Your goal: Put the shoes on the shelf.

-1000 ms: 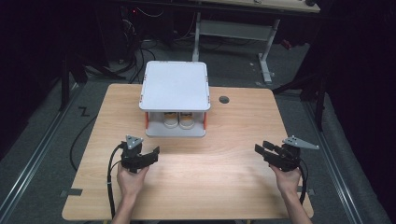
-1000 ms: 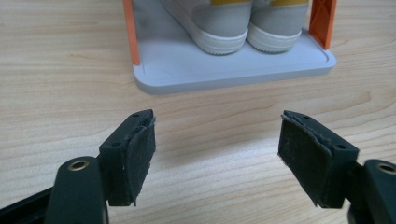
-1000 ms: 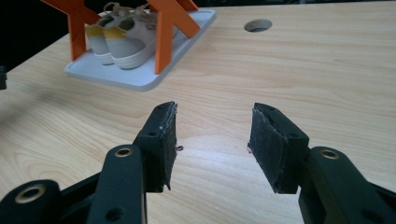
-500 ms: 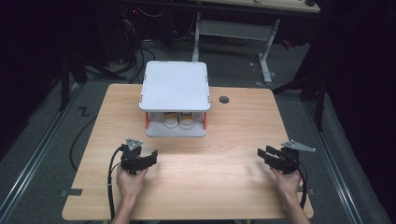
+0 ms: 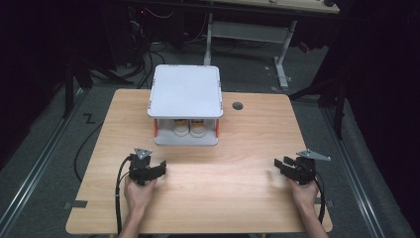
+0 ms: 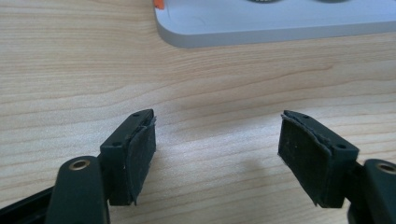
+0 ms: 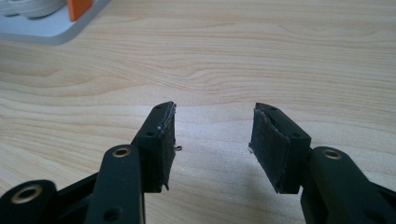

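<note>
A white two-level stand (image 5: 185, 91) with orange posts sits at the back middle of the wooden table (image 5: 237, 148); two round containers (image 5: 189, 127) stand under its top shelf. My left gripper (image 5: 157, 168) rests low over the table's front left, open, with bare wood between its pads (image 6: 140, 154). The stand's white base (image 6: 280, 30) lies ahead of it. My right gripper (image 5: 280, 166) sits low at the front right, open and holding nothing, its pads (image 7: 273, 140) apart over bare wood. The stand's corner (image 7: 56, 23) shows far to its upper left.
A dark round hole (image 5: 237, 105) marks the table right of the stand. Black cables trail from both grippers off the front edge. Dark floor, desk legs and wiring surround the table. Bare wood stretches between the two grippers.
Both hands have sunk a little toward the tabletop. The jaws look as wide as before, and nothing has been picked up.
</note>
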Available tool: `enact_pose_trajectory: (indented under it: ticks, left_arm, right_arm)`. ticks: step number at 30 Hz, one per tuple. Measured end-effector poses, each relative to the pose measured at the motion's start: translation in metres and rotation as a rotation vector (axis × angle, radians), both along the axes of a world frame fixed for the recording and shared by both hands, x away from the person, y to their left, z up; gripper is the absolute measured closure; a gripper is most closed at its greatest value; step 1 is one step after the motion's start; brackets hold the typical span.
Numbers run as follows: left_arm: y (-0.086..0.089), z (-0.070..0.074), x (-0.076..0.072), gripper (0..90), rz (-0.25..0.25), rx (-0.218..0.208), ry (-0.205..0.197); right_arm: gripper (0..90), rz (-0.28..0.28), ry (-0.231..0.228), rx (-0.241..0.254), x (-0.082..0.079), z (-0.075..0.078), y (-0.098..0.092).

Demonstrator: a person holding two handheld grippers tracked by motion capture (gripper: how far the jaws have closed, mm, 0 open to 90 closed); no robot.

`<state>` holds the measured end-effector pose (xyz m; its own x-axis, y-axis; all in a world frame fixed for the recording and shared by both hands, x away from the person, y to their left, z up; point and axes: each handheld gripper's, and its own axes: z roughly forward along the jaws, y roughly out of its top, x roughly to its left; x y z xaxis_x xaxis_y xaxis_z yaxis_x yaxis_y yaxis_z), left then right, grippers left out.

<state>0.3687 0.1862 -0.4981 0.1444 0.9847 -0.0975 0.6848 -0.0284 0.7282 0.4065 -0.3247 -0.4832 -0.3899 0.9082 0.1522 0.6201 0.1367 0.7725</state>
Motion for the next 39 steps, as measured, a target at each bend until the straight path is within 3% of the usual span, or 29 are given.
enact_pose_trajectory:
  ticks: [10,25,31,39]
  left_arm:
    - [0.001,-0.004,0.004,28.1,0.017,0.015,-0.001]
    - [-0.004,-0.007,0.007,27.8,0.016,0.082,-0.02]
    - [-0.005,-0.008,0.007,27.8,0.023,0.086,-0.031]
    - [-0.005,-0.008,0.006,27.2,0.019,0.093,-0.028]
  right_arm:
    - [49.1,-0.024,0.012,-0.047,0.006,-0.008,0.002]
    - [47.3,-0.041,0.014,-0.12,0.011,-0.017,0.006]
    - [44.8,-0.028,-0.002,-0.184,0.011,-0.017,0.012]
    - [44.6,-0.03,-0.001,-0.183,0.01,-0.017,0.012]
